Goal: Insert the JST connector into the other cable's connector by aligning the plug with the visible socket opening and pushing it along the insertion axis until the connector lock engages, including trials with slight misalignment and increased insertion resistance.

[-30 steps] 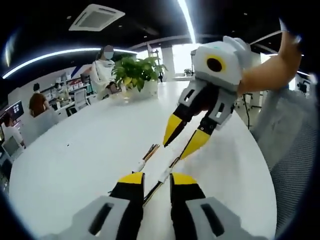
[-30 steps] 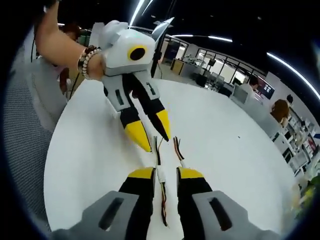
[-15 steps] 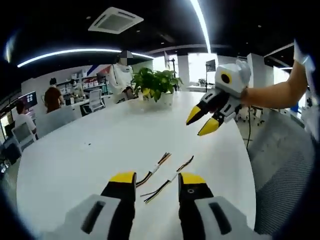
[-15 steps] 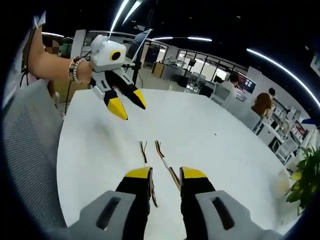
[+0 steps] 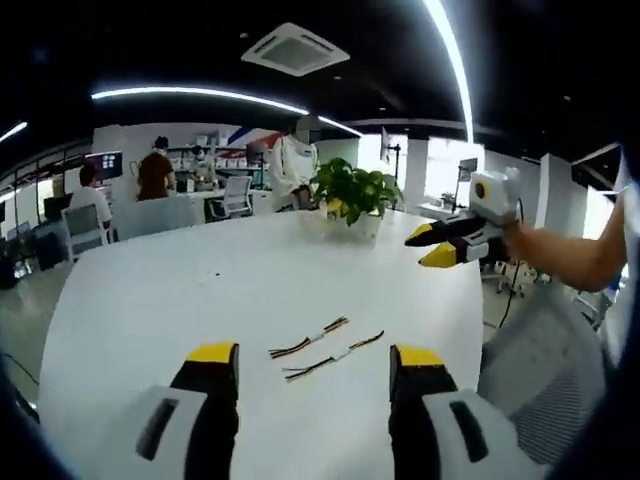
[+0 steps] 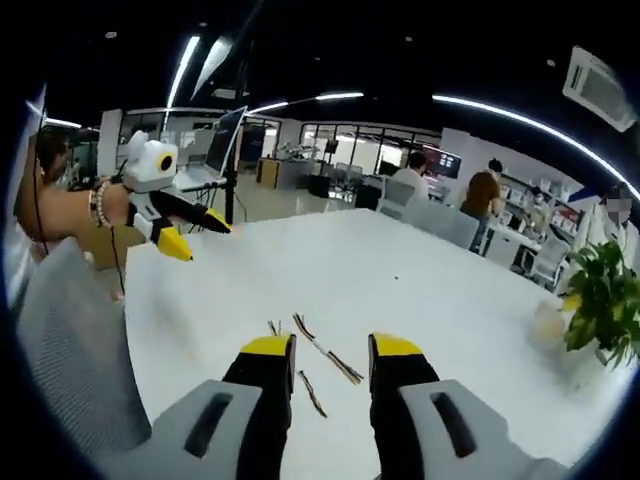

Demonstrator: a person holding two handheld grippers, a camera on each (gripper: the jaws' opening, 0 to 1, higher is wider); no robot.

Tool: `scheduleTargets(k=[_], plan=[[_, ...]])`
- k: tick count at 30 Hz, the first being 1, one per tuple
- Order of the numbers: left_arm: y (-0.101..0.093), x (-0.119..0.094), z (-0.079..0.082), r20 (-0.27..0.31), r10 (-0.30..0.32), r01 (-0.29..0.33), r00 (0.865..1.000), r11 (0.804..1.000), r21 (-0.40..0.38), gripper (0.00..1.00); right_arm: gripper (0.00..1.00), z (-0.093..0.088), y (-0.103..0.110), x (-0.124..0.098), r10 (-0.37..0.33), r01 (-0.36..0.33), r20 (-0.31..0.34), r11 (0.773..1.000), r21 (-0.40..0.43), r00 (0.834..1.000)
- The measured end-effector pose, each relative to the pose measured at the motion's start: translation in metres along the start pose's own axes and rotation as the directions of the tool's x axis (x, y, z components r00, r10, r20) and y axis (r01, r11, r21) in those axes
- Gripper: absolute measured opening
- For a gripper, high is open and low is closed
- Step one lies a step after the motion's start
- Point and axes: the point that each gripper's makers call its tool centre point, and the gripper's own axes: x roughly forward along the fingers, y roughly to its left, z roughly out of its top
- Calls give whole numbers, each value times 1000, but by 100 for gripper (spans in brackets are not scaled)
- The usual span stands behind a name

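Observation:
Two thin multicoloured cables lie side by side on the white table (image 5: 150, 300), each with a small white connector part. In the left gripper view the far cable (image 5: 310, 340) and the near cable (image 5: 335, 357) lie just beyond my left gripper (image 5: 316, 355), whose jaws stand wide open and hold nothing. My right gripper (image 5: 428, 247) hovers open at the right, held by a hand well above the table. In the right gripper view one cable (image 6: 327, 352) lies between the open jaws of the right gripper (image 6: 330, 347). The other cable (image 6: 311, 392) is partly hidden. The left gripper (image 6: 197, 235) hangs far left.
A potted plant (image 5: 355, 195) stands at the table's far end, also seen as the plant (image 6: 600, 300) at the right. A grey mesh chair (image 6: 70, 340) sits by the table edge. Several people sit at desks in the background.
Both grippers have pulled back and up from the cables and moved apart. The left gripper's jaws have spread wider. The cables stay lying on the table.

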Motion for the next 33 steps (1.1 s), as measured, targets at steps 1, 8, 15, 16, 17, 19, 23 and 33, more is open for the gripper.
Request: scheduleTargets(k=[1, 8, 15, 16, 17, 19, 23, 33], plan=[[-1, -6, 1, 8, 8, -8, 1000, 1000, -19, 64, 29, 1, 0, -4, -10, 10, 12, 1000, 17, 1000], [-10, -33, -4, 41, 29, -25, 999, 995, -95, 73, 34, 2, 4, -29, -68, 67, 35, 997, 46, 997], [-15, -47, -18, 47, 50, -39, 998, 977, -210, 82, 36, -11, 14, -48, -90, 86, 28, 991, 106, 996], [-17, -49, -20, 49, 51, -38, 997, 971, -234, 86, 37, -13, 14, -50, -95, 92, 24, 990, 110, 995], [-19, -51, -22, 49, 52, -38, 997, 968, -248, 88, 38, -17, 15, -54, -107, 105, 18, 988, 116, 994], [-22, -54, -26, 52, 56, -41, 997, 965, -260, 91, 39, -24, 17, -60, -119, 117, 12, 986, 121, 993], [-30, -57, -35, 34, 52, -41, 998, 963, -268, 92, 40, -36, 19, -71, -136, 138, -23, 983, 122, 990], [-56, -64, -57, -8, 13, -15, 1000, 959, -284, 96, 45, -46, 18, -90, -185, 194, -80, 975, 113, 979]])
